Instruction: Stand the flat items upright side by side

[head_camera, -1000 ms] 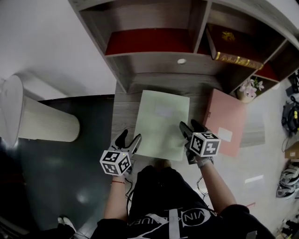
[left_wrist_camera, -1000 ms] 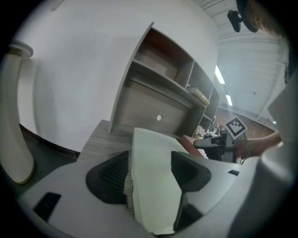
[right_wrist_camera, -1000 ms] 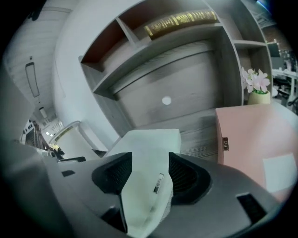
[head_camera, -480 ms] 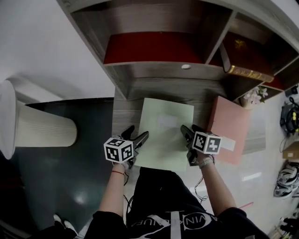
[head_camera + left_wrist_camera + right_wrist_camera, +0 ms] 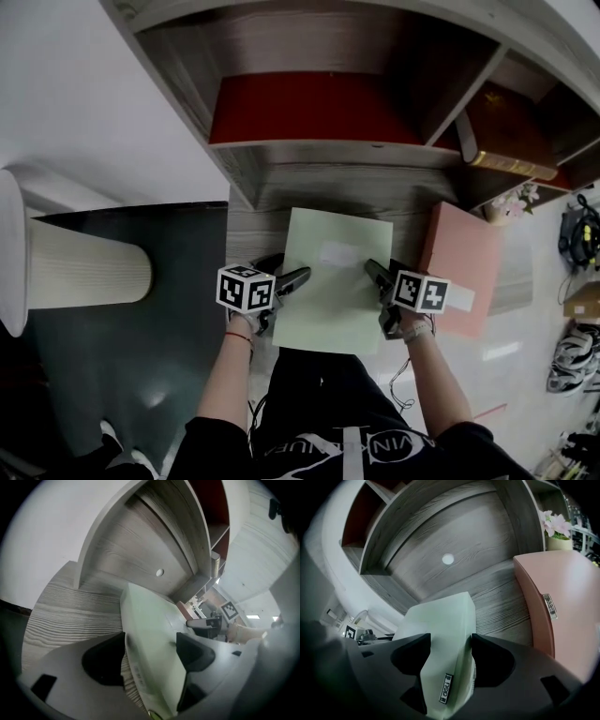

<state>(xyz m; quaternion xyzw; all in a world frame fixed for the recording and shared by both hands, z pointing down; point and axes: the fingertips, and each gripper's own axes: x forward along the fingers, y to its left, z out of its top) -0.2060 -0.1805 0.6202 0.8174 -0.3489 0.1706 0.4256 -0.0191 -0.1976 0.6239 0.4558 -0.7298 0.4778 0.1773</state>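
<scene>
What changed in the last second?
The left gripper and right gripper moved forward along the sides of the green folder. Their jaws have just been opening, and each pair now straddles an edge without clamping. The green folder and pink folder stayed flat, unmoved.

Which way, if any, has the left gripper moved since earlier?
Yes: the left gripper moved up the green flat folder's left edge, towards the grey wooden shelf. Its jaws, just opening, straddle that edge.

You have swung your left gripper [image 5: 287,273] in from off the near left corner of the flat pale green file box [image 5: 333,292] and lowered your right gripper [image 5: 380,270], both pairs of jaws just opening to straddle its side edges.
</scene>
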